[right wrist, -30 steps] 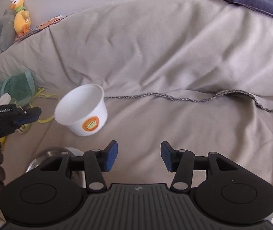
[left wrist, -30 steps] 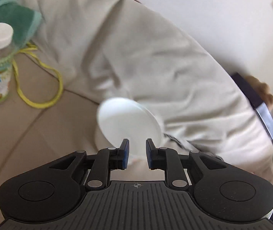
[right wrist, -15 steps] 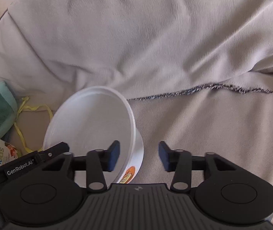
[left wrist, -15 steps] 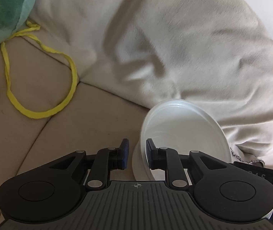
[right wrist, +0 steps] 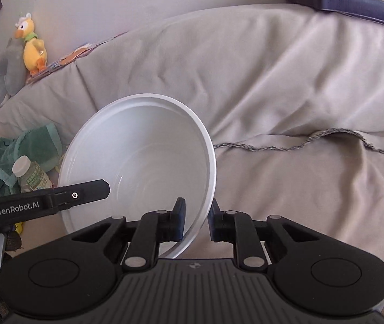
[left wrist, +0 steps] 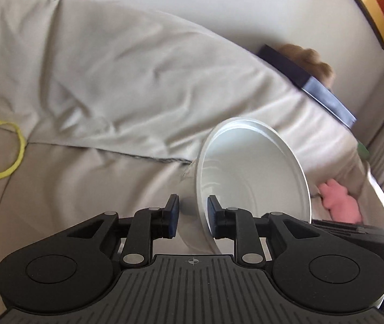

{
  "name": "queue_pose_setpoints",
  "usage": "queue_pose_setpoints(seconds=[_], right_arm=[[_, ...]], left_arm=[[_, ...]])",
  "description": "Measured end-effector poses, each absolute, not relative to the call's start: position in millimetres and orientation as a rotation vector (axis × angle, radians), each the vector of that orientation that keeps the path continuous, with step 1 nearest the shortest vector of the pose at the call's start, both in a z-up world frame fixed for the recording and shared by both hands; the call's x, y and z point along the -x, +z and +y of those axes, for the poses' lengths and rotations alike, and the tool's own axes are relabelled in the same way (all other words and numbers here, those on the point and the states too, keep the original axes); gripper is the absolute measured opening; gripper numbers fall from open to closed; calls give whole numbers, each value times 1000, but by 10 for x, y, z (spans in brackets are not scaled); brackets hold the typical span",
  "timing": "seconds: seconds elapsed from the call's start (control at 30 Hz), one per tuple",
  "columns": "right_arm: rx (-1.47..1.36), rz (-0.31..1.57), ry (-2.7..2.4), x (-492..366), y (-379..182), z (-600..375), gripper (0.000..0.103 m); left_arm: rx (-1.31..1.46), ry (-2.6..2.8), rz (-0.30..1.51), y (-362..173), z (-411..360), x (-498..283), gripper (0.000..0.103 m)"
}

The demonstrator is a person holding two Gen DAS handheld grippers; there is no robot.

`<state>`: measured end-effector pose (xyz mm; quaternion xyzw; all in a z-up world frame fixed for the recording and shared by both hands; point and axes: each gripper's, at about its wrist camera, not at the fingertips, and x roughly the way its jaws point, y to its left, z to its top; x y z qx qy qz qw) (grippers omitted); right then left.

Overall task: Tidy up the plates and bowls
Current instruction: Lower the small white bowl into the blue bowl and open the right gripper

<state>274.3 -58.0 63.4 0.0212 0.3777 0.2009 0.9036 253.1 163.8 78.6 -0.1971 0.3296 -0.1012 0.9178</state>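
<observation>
Handover in progress: right claw [right wrist: 196, 222] has clamped shut on the white plastic bowl's [right wrist: 148, 151] rim. Left claw [left wrist: 192, 216] has just been opening, wall between its pads (no longer pinching, I'd judge). Bowl airborne above the beige sofa [right wrist: 300, 189], tilted.

Soft, even daylight, brightest at the far right edge of the left view. Motion blur smears that view; fisheye bends edges.

"GenRobot.AI" on left hand-held gripper [right wrist: 105, 187]; "kids" on bottle [right wrist: 31, 175] label.
</observation>
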Motion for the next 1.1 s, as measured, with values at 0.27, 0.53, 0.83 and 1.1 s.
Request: queue_pose_setpoints(seconds=[0.27,0.53,0.83,1.1], right_arm=[[-9,859,338,-2267,353,-1310,21],[-4,889,338,-2164,59,-1471,27],[-52,797,333,-2224,151,-1533,56],[-60,839,329,-2379,-9,-1484,57]], left_arm=[[348,-358,846,484,785,-2159,28],[284,-304,949,109,552,-2079,25],[326,-282,809,476,692,-1996,29],[305,-241,865,236,713,-2113,29]])
